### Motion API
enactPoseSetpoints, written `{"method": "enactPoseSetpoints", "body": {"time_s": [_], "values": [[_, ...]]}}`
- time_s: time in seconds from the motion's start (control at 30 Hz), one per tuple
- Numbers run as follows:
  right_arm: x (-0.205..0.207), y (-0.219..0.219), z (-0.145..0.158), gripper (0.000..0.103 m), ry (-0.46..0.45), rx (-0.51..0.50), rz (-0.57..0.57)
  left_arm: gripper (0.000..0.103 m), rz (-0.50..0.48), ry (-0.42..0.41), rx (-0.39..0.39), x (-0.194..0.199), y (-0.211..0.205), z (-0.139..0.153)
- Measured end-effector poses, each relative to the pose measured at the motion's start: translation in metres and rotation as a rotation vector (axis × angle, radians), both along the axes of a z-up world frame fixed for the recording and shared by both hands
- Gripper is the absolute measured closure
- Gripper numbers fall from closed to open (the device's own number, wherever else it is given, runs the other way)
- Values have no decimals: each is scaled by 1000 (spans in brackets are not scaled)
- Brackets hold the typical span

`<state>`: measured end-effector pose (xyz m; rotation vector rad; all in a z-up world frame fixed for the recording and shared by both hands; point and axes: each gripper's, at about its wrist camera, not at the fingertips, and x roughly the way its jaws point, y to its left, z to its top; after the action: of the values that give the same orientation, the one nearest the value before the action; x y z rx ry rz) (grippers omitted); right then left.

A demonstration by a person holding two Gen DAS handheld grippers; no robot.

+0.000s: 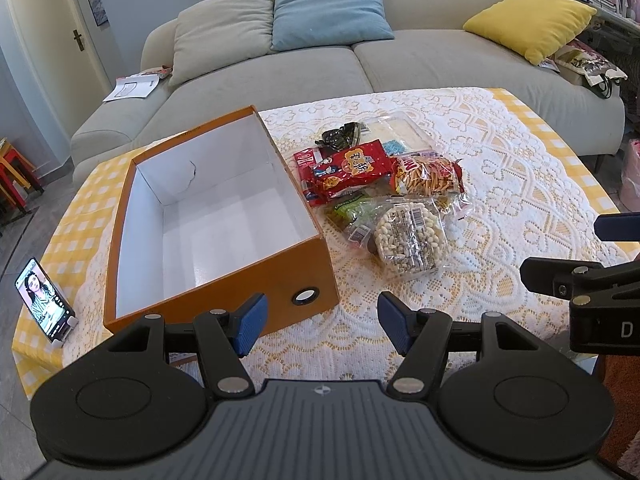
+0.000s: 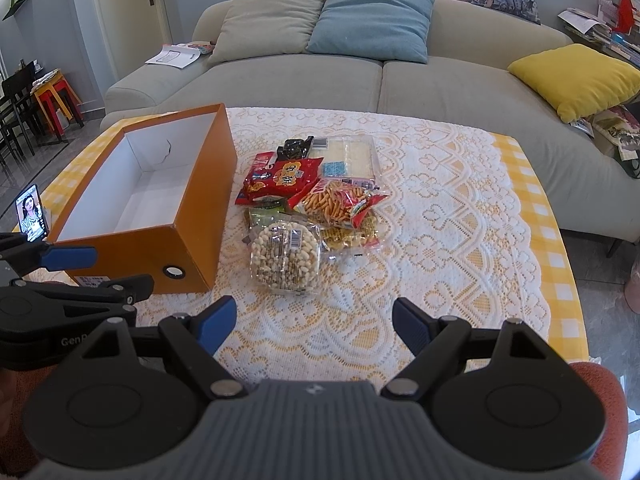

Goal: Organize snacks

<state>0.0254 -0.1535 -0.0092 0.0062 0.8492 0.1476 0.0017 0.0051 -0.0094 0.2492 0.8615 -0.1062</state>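
A grey sofa [image 2: 380,76] with beige, blue and yellow cushions backs a lace-covered table [image 2: 460,208], where a lit phone [image 1: 44,306] stands propped at the left edge. An open orange box [image 1: 224,220], white inside and empty, sits left of a heap of snack packets [image 2: 308,200], its long axis running from the near edge toward the sofa, its round finger-hole end facing the grippers. A clear bag of pale puffed snacks [image 2: 285,258] lies nearest, behind it a red packet [image 2: 286,178] and a bag of orange sticks [image 2: 338,202]. The left gripper [image 1: 318,326] and right gripper [image 2: 314,326] hover above the lace, fingers spread wide, gripping nothing; nothing lies between them and the heap.
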Motion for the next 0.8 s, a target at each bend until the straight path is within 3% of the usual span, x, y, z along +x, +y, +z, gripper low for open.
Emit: {"method": "enactPoseSetpoints", "body": {"time_s": [0.8], "values": [[-1, 0, -5, 20, 17, 2, -3, 28, 4, 4, -2, -1, 2, -2]]}}
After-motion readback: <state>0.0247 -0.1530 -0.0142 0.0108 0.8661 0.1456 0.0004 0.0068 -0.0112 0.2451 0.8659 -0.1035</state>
